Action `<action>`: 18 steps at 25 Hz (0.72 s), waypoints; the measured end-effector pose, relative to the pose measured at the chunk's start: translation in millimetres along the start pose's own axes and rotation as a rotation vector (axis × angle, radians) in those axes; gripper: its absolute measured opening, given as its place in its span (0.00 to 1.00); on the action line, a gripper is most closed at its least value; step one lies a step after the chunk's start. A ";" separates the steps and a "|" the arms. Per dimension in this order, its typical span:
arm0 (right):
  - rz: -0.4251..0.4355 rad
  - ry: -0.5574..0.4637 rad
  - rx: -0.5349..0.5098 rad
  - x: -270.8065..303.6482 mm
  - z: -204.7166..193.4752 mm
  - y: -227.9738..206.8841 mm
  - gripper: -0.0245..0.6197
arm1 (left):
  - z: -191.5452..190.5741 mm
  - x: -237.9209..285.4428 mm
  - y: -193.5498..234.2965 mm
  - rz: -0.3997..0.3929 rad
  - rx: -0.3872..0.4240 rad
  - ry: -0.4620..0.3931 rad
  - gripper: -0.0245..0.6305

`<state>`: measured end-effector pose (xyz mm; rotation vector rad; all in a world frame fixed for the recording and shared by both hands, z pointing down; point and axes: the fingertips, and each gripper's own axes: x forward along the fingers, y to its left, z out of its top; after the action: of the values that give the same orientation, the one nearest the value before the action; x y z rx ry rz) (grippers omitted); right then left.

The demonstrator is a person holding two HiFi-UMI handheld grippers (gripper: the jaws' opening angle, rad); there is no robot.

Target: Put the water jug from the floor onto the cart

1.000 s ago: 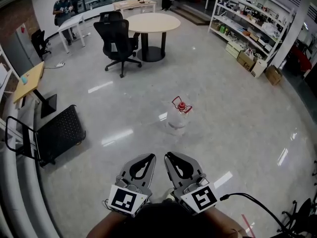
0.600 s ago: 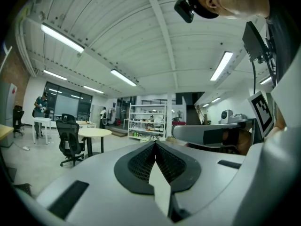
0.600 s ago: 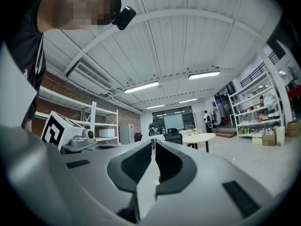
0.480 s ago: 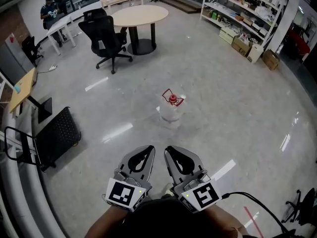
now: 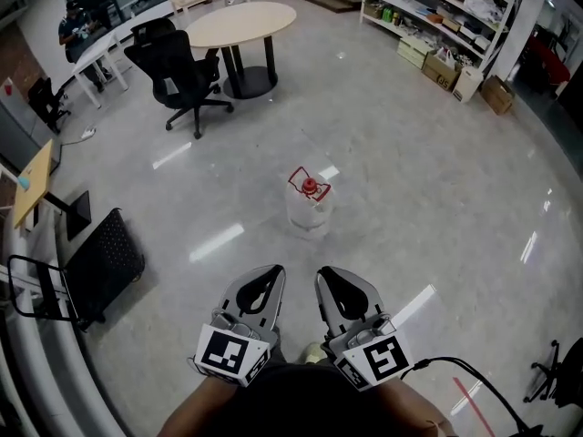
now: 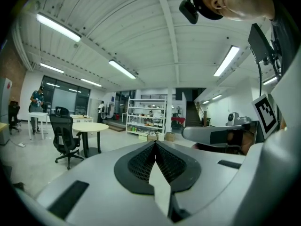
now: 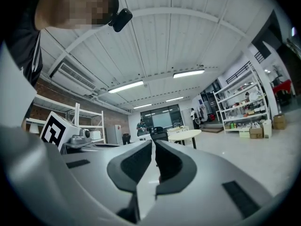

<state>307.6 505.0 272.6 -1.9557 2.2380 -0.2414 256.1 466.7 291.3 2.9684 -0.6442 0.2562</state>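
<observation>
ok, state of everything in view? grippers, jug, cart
left gripper: shut, empty.
right gripper: shut, empty.
water jug: upright on the floor, red cap on, neither gripper touching it.
cart: standing on the floor at the left, handle up, jug not on it.

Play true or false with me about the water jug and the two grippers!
1. The water jug stands on the floor. True.
2. The left gripper holds the jug. False: its jaws are shut on nothing, and the jug is ahead, apart.
3. The jug has a red cap. True.
4. The jug sits on the cart. False: the cart stands off to the left, apart from it.
5. The right gripper has its jaws wide open. False: they are shut.
</observation>
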 end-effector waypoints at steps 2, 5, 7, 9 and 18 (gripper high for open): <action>-0.025 0.000 0.003 22.6 -3.8 -17.0 0.05 | -1.7 23.6 17.5 -0.026 0.002 0.003 0.04; -0.068 0.004 0.004 69.0 -13.3 -43.7 0.05 | -6.7 65.7 55.5 -0.074 0.004 0.008 0.04; -0.105 0.013 0.012 105.5 -21.2 -61.4 0.05 | -10.3 96.3 85.6 -0.115 0.009 0.017 0.04; -0.148 0.025 0.036 143.8 -28.7 -77.6 0.05 | -13.9 126.4 118.2 -0.159 0.013 0.037 0.04; -0.330 0.072 0.102 261.1 -53.1 -161.6 0.05 | -28.6 248.0 213.3 -0.316 0.011 0.126 0.04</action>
<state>417.1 225.8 357.1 -2.2830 1.8875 -0.4632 385.1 177.1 376.5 2.9742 -0.1553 0.4144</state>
